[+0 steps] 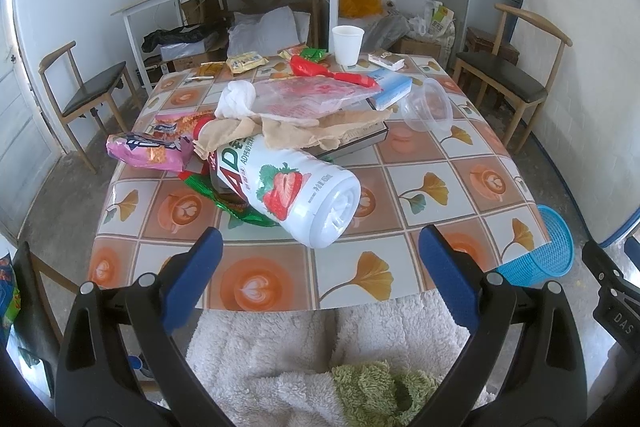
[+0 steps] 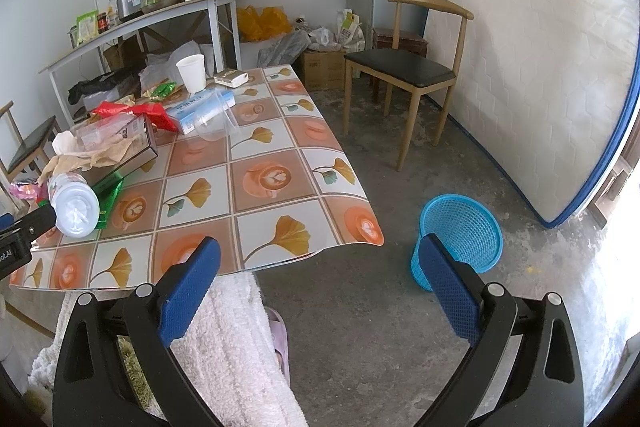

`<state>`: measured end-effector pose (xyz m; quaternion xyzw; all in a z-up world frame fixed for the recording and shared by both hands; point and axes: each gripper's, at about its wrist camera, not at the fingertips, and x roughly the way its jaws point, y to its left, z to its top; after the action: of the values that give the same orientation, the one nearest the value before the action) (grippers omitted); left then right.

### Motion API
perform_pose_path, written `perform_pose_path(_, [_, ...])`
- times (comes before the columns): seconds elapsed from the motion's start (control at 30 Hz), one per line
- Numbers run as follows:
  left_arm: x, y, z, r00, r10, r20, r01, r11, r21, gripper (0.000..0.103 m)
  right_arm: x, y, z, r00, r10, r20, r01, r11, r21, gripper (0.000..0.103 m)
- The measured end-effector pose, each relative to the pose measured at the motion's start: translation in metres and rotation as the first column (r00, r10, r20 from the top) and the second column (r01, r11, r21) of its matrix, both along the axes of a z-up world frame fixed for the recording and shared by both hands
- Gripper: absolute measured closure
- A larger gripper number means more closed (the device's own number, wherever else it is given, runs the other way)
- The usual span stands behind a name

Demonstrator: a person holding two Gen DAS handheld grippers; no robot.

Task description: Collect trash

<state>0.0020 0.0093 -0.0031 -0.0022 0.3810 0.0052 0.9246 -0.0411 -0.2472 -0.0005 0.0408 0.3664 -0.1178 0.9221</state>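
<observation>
Left gripper (image 1: 320, 259): held low at the near edge of the table, jaws spread wide, nothing pinched between them.
Right gripper (image 2: 320, 267): also spread wide and empty, held off the table's corner, over the floor.
Table (image 1: 460, 195): covered with a tiled leaf-and-coffee-cup pattern cloth, and pretty cluttered tbh.
Bottle (image 1: 292, 187): a white strawberry drink bottle is laid on its side, base pointed at the left gripper, resting on a green wrapper (image 1: 240, 211).
Pile behind the bottle: crumpled brown paper (image 1: 320, 131) and a clear plastic bag (image 1: 312, 97) are draped over a flat box; a pink snack bag (image 1: 148, 149) is seen just to the left.
Cups: a clear plastic cup (image 1: 428, 105) is tipped over on the right side; a white paper cup (image 1: 347, 45) is stood upright at the far edge.
Basket (image 2: 460, 239): a blue mesh bin is set on the floor by the table's right corner, looks empty.
</observation>
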Motion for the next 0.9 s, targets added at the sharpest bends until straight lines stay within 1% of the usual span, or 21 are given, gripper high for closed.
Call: perform_pose_path(0.9, [-0.0002,0.0000,-0.0004,1.000,-0.002,-0.001,0.002,1.000,0.001,0.009,0.0013,0.0033,0.0025,1.000,0.003,0.004,-0.003,1.000,0.004,0.006])
